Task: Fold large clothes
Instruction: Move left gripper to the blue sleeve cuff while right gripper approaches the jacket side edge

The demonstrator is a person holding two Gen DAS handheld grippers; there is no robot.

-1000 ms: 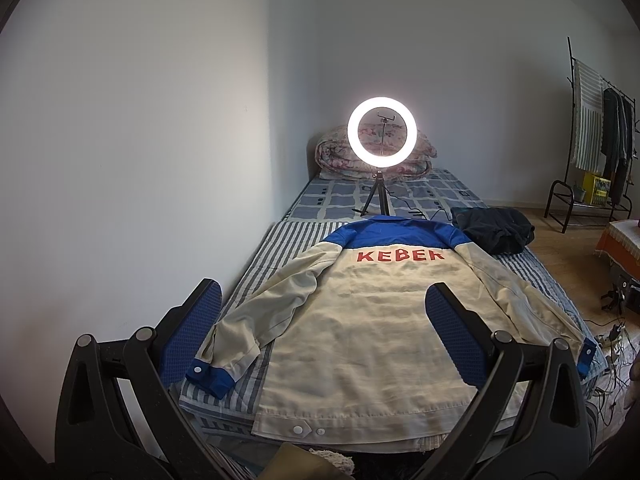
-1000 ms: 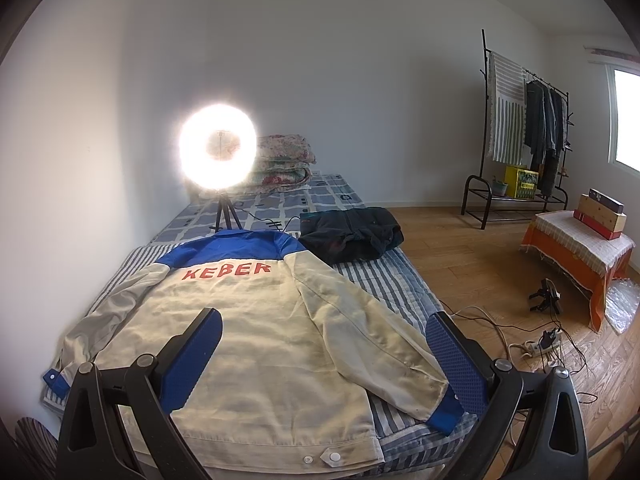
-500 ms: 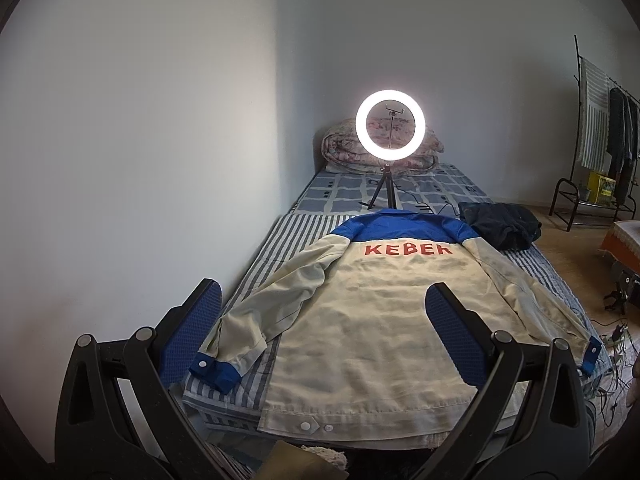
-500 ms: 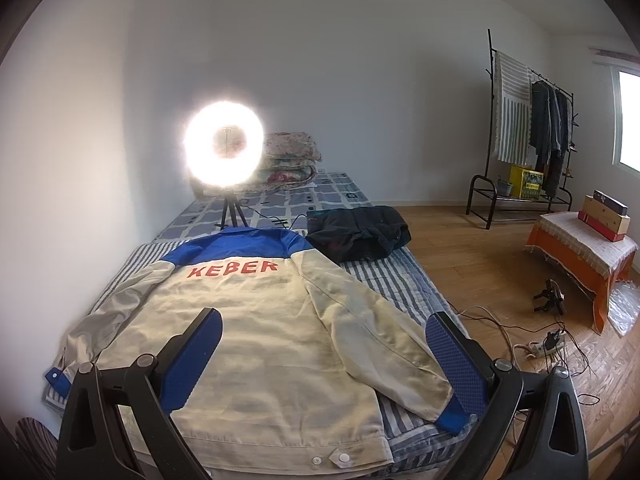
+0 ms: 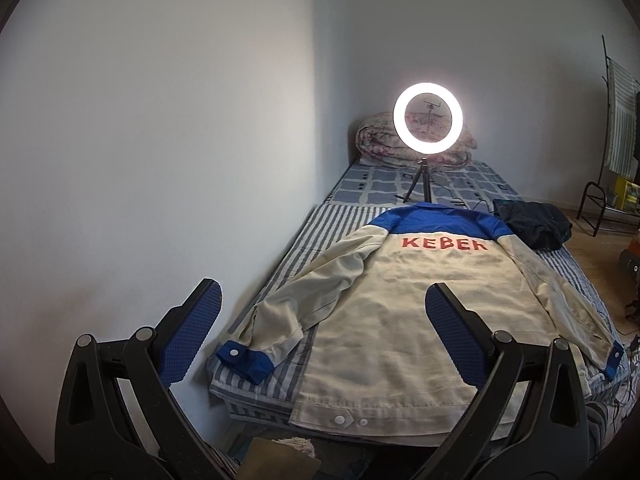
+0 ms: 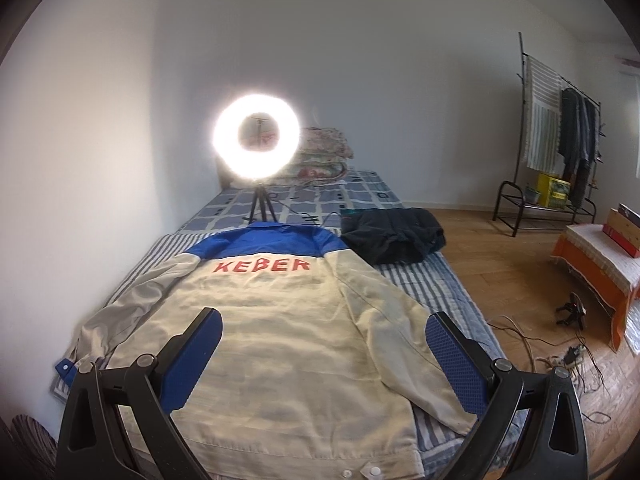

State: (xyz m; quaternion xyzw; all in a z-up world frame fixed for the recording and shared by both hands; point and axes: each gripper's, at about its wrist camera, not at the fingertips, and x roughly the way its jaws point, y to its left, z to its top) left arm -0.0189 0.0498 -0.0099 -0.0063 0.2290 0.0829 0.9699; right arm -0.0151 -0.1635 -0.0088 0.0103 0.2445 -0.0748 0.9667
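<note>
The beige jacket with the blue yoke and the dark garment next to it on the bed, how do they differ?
The beige jacket with a blue yoke lies spread flat, back up, sleeves out; the dark navy garment sits bunched in a heap. The jacket covers much of the striped mattress; the dark garment takes one small patch by the jacket's shoulder. The jacket bears red lettering; the dark one shows none. Both rest on the mattress, ungripped.

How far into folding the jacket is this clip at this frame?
Done: only the laying out. The beige and blue jacket lies flat, back up, on the striped mattress, both sleeves spread outward. In hand: nothing; the left gripper and right gripper are open above the hem, gripping no fabric. Left: every fold, sleeves and body alike.
</note>
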